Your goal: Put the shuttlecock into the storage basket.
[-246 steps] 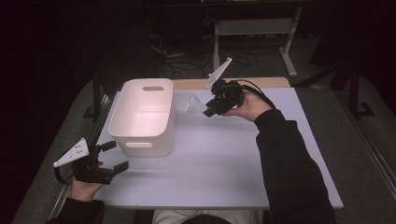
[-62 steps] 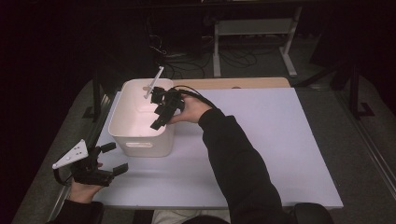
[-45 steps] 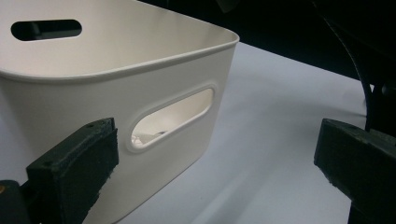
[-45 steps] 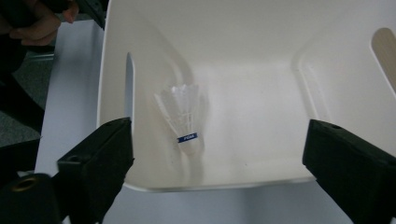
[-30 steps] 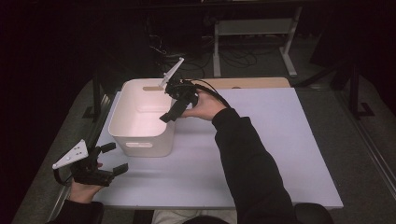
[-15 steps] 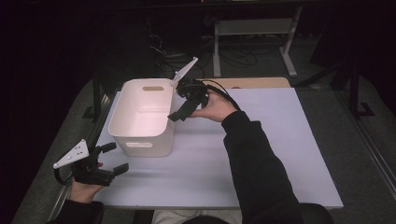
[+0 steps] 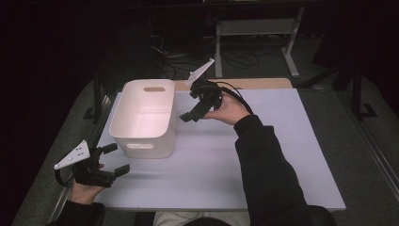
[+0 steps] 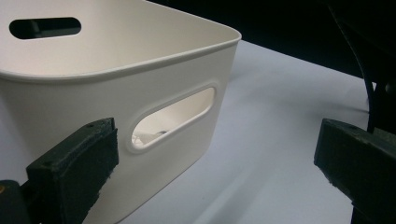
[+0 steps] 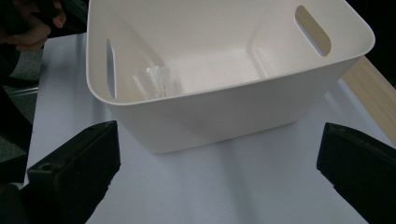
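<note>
Darkness is surrounding the pale table [image 7: 263,155], with a metal rack [image 7: 256,28] standing behind its far edge. Over the table's far middle, the right gripper [image 7: 190,114] is hanging just beside the white bin [image 7: 143,117], its jaws spread wide and empty, pointing down toward the bin's right wall. The right hand [image 7: 229,109] is cupping it from behind, the wrist bent and the dark sleeve [image 7: 263,165] stretching forward from the near edge. At the near left corner, the left gripper [image 7: 114,159] is sitting low, its jaws likewise parted and holding nothing, aimed at the bin's near wall; the left hand [image 7: 84,190] is gripping it from below. In the right gripper view, a small clear object [image 9: 156,80] is lying inside the bin [image 9: 224,100] against its handle wall. The left gripper view is showing the handle slot [image 8: 173,116] close ahead.
</note>
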### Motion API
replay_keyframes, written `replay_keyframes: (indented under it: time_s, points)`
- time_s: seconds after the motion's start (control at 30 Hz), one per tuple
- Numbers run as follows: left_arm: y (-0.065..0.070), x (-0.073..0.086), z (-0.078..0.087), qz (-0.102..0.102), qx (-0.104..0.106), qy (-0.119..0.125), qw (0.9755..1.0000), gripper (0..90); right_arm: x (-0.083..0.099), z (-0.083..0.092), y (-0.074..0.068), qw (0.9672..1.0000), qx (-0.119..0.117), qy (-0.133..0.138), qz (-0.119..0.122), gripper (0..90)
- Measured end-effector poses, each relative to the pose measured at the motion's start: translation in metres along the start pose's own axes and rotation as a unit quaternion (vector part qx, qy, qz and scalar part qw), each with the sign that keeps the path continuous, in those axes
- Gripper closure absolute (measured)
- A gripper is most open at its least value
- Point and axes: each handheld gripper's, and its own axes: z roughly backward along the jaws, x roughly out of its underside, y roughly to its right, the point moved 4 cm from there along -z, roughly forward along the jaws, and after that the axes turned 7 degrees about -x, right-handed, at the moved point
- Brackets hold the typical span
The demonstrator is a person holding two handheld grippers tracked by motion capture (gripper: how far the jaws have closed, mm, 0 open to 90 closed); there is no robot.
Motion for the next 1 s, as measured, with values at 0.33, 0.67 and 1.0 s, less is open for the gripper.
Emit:
replay_keyframes:
  time_s: [0.33, 0.67, 1.0]
  points:
    - [0.000, 0.000, 0.000, -0.001, 0.000, -0.002, 1.0000, 0.0, 0.016, 0.008, 0.003, 0.9999, 0.005, 0.007, -0.013, 0.0]
    - [0.000, 0.000, 0.000, -0.001, -0.001, -0.001, 1.0000, 0.0, 0.038, 0.021, 0.007, 0.9993, 0.015, 0.019, -0.028, 0.0]
    - [0.000, 0.000, -0.001, 0.001, -0.002, -0.001, 1.0000, 0.0, 0.063, 0.041, 0.011, 0.9975, 0.031, 0.041, -0.048, 0.0]
